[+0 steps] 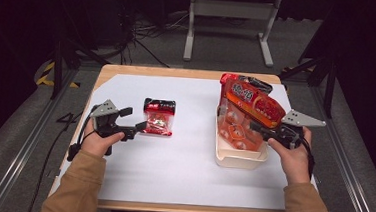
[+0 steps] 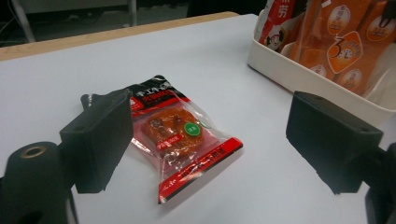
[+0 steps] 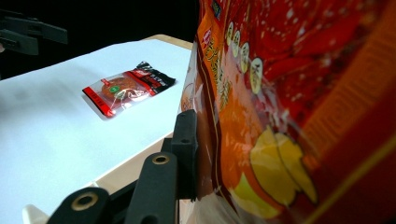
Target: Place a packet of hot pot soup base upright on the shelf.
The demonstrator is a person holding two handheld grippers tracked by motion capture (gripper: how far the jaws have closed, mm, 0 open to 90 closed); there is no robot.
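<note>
Right tongs [image 1: 255,127] are gripping the large snack bag [image 1: 251,103] over the tub [image 1: 237,159]; left tongs [image 1: 137,120] are gaping wide, small packet [image 2: 180,135] lying between them on the surface [image 1: 171,170].

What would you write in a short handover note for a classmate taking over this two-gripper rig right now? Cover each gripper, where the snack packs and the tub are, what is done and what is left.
Left gripper: open, jaws either side of the small red snack pack, not pressing it.
Right gripper: shut on the large orange-red bag, held tilted above the white tub.
Things: the small pack lies flat on the white sheet, left of the tub; an orange pack already sits in the tub.
Done: the large bag is gripped over the tub.
Left, probably: lower and release the bag, then grip the small pack and move it to the tub.
</note>
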